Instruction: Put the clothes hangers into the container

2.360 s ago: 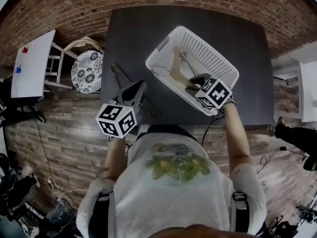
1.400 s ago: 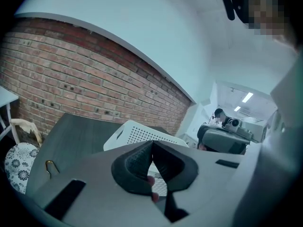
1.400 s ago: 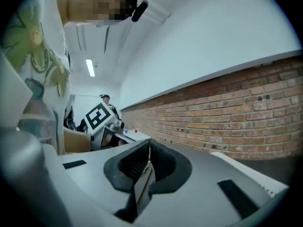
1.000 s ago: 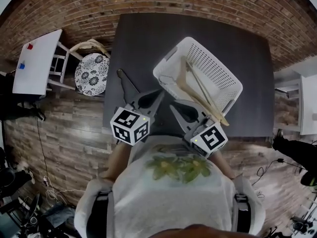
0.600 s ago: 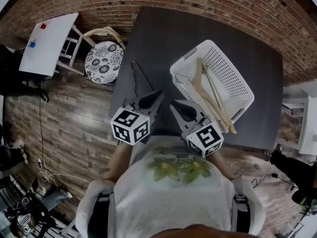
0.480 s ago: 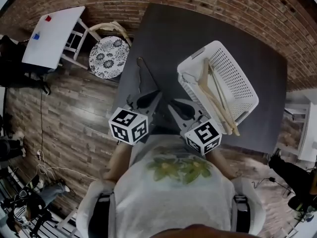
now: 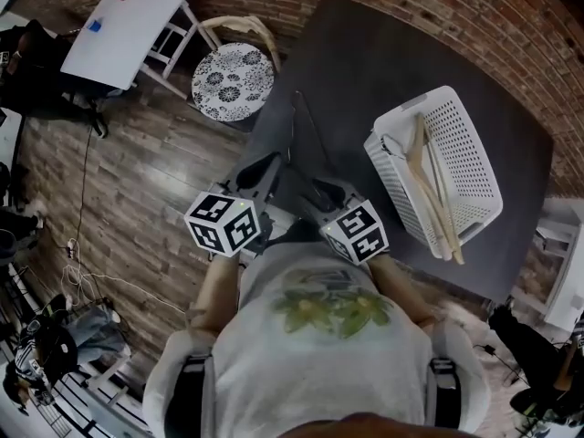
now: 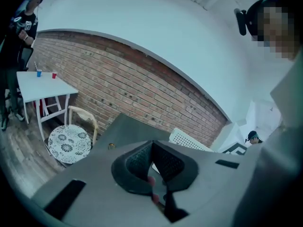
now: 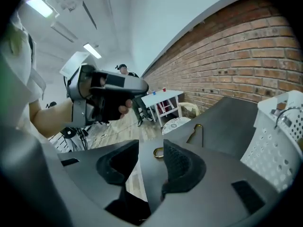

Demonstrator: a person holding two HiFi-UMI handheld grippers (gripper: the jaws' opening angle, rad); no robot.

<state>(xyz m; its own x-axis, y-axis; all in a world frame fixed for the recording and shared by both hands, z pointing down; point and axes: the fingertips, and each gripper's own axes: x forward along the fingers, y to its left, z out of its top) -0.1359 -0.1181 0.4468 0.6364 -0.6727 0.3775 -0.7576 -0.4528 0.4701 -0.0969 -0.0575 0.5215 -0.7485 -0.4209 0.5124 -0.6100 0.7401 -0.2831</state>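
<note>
A dark grey rectangular table fills the middle of the scene. On the wooden floor at its far left stand a white side table and a round chair with a floral seat. On the right part of the dark table sits a white perforated plastic basket. Pale wooden clothes hangers lie lengthwise in it, with one end poking over its near rim. On the left part of the table lies a thin black clothes hanger, just beyond both grippers.

The left gripper is at the table's near edge, its ribbed pads pressed together with nothing between them. Beside it on the right, the right gripper has just been opening. Its pads now stand wide and empty, and a brass-coloured hook on the table shows through the gap, clear of both pads.
</note>
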